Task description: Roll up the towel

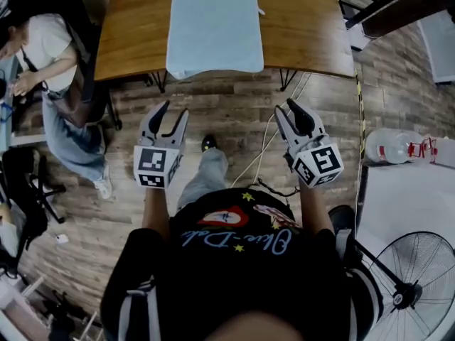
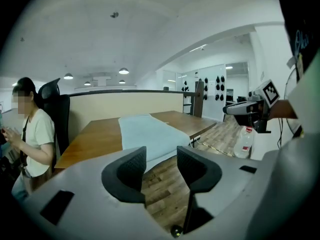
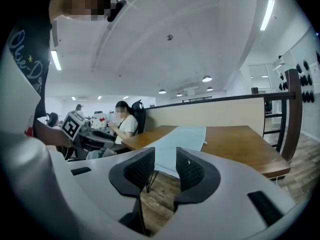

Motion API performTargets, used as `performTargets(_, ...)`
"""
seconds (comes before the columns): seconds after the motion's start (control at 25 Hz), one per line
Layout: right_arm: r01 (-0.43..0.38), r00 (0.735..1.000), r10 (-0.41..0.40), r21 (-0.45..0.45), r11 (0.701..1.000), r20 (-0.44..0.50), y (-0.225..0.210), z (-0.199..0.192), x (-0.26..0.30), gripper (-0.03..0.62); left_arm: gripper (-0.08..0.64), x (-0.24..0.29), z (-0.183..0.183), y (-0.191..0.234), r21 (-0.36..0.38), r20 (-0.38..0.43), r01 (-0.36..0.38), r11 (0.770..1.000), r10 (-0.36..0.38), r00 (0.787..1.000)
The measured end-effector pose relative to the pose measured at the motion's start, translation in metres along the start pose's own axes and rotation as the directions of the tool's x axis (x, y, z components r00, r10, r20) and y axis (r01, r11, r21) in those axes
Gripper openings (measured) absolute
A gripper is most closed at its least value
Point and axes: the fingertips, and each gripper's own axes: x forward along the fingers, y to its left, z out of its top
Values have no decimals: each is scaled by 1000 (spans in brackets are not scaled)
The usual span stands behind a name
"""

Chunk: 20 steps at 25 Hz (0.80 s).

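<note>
- My left gripper (image 1: pixel 174 112), jaws apart and empty, over the plank floor (image 1: pixel 234 109).
- My right gripper (image 1: pixel 287 109) alongside, also parted, empty.
- Ahead, the pale blue towel (image 1: pixel 212 23) lies flat on the wooden table (image 1: pixel 135 34), near end overhanging.

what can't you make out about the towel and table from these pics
- Towel far end: head view, cut off by the top edge.
- Towel's near overhanging edge: left gripper view, partly hidden behind the left gripper's fingers.
- Table legs: head view, mostly hidden under the tabletop.
- Bottle label: head view, too small to read.
</note>
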Motion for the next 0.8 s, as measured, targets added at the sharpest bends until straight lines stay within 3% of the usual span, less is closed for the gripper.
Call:
performTargets(0.24,56,987,-65,-62,996,-144,-27,-54,57,107,226,54,-58,52,-65,-126,14,998,-23,992)
performTargets(0.4,25,983,-25,-1,1000,-185,-42,-92,82,121,232,88,-105,70,-89,-210,3,996,-22,977)
performTargets(0.52,-18,976,11,-28,999,-217,-52,-121,103,121,261,107,-130,85,-114,-244,-25,993,-3,970)
performTargets(0.64,-55,970,40,-56,997,-239,-66,-143,118,137,262,126,-140,88,-90,-241,-5,996,-17,970)
performTargets(0.8,-101,971,97,-5,995,-217,-79,-157,131,172,265,149,-137,81,-92,-184,47,995,-63,981)
